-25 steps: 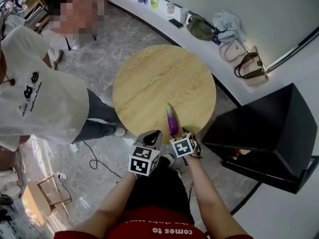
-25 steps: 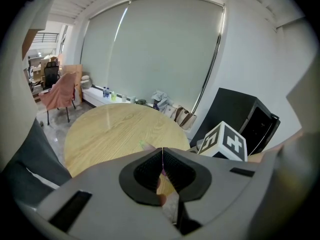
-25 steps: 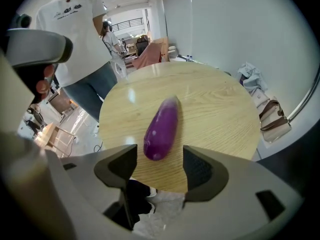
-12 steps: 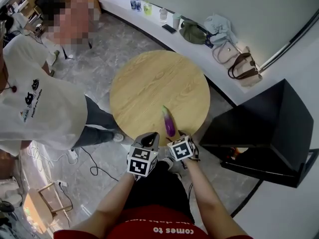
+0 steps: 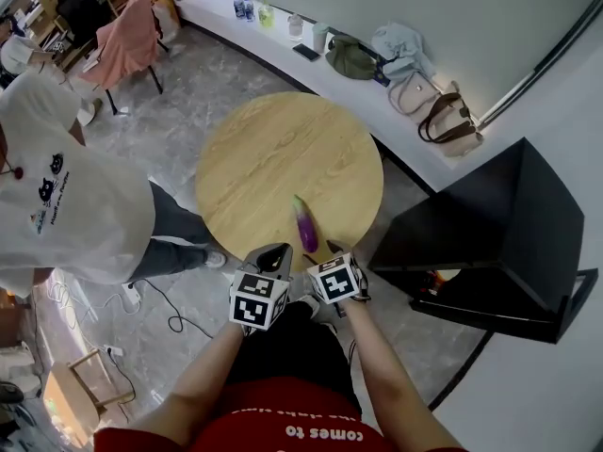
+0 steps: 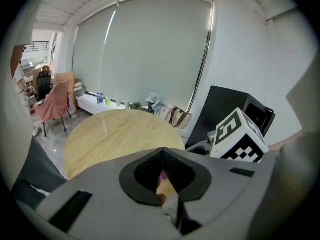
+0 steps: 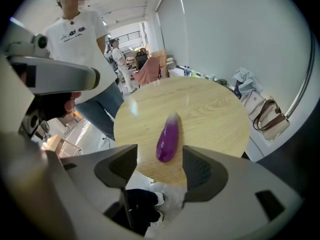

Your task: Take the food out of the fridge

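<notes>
The eggplant [image 5: 303,224] lies on the near part of a round wooden table [image 5: 273,149], purple with a pale far tip, outside the black fridge [image 5: 499,224] that stands on the floor just right of the table. The only writing that can be read is "comes to", printed upside down on the person's red shirt [image 5: 283,427] at the near edge of the head view. The bystander's white T-shirt [image 5: 66,205] on the left carries small cat-like figures and a line of print too small to read. Each gripper's cube bears black-and-white square markers.

The right gripper [image 7: 159,166] has its jaws wide apart. The eggplant shows in the gap beyond them, resting on the table and not touched. The left gripper [image 6: 162,174] has its jaws drawn together with nothing between them. Both hang over the table's near edge, side by side.

On the far ledge under the window stand small bottles [image 5: 240,6], a green bag [image 5: 350,59] and handbags [image 5: 448,121]. A chair draped with pink cloth [image 5: 127,36] stands at the far left, and cables [image 5: 170,299] trail on the floor near the bystander.
</notes>
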`<state>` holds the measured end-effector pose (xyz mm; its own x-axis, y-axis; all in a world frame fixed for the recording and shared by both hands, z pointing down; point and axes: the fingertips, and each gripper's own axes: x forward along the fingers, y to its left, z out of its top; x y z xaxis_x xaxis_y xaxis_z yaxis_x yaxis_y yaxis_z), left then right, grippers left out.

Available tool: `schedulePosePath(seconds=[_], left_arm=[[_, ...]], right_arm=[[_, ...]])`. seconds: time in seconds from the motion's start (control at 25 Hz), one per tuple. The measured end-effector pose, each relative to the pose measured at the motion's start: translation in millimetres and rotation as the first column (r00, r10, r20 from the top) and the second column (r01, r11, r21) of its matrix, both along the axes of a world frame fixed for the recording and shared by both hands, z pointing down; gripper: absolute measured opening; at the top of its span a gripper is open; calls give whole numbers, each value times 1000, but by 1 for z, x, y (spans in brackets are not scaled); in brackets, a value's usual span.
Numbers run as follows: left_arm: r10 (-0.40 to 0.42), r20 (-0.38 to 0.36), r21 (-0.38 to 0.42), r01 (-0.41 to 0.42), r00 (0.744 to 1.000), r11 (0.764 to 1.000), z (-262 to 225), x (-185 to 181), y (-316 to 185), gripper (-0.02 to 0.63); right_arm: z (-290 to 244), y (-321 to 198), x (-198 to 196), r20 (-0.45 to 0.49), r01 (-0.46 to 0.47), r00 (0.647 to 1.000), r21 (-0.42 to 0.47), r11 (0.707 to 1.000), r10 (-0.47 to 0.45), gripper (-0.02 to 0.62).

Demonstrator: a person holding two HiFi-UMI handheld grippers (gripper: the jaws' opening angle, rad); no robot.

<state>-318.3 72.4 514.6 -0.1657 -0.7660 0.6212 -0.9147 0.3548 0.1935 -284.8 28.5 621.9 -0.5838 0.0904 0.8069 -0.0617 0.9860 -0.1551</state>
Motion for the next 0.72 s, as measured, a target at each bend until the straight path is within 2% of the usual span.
schedulePosePath(seconds=[0.24, 0.4, 0.56, 0.72], left_arm=[[113, 15, 25, -113, 993, 993, -15, 29, -21, 9], [203, -6, 50, -203, 979, 978, -21, 59, -44, 9], [331, -10, 72, -329, 944, 942, -31, 102, -71, 9], [445, -6, 88, -442, 896, 892, -42, 150, -95, 9]], right_arm=[[-32, 1, 25, 92, -68, 993, -76, 995, 75, 259], [-50, -12, 55, 143, -185, 970, -94, 978, 198, 175], [-66, -28, 97, 181, -325, 922, -120, 938, 342, 166], [-86, -45, 146, 225, -460, 852, -107, 881, 472, 167]])
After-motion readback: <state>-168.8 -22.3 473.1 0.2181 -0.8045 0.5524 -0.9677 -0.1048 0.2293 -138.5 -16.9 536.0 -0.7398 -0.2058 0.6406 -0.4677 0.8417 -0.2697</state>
